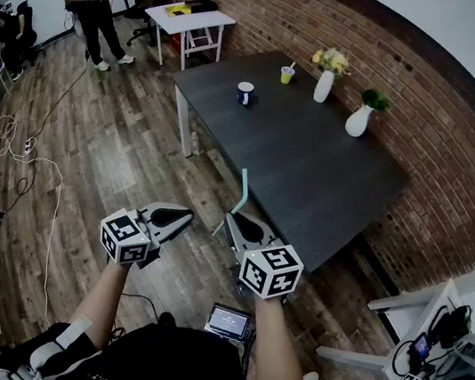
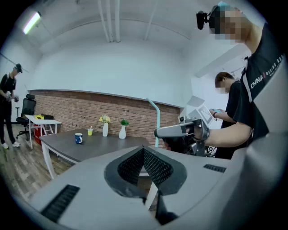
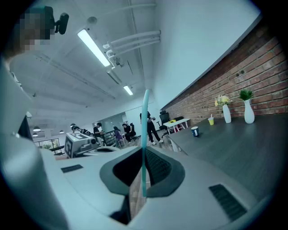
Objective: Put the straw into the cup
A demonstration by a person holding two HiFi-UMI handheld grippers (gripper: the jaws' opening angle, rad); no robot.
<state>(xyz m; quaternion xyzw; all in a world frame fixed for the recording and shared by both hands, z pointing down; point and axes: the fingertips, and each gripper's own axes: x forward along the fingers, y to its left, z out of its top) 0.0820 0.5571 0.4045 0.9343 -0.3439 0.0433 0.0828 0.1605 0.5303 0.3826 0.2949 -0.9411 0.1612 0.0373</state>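
Observation:
A teal straw stands upright from my right gripper, which is shut on its lower end; in the right gripper view the straw rises between the jaws. My left gripper hovers beside it to the left, shut with nothing in it. Both are held over the wooden floor, short of the dark grey table. A blue cup stands at the table's far left. Behind it, a small yellow cup holds a white straw.
Two white vases with flowers and a plant stand along the brick wall. A white table, office chairs and a standing person are at the far left. Cables trail across the floor.

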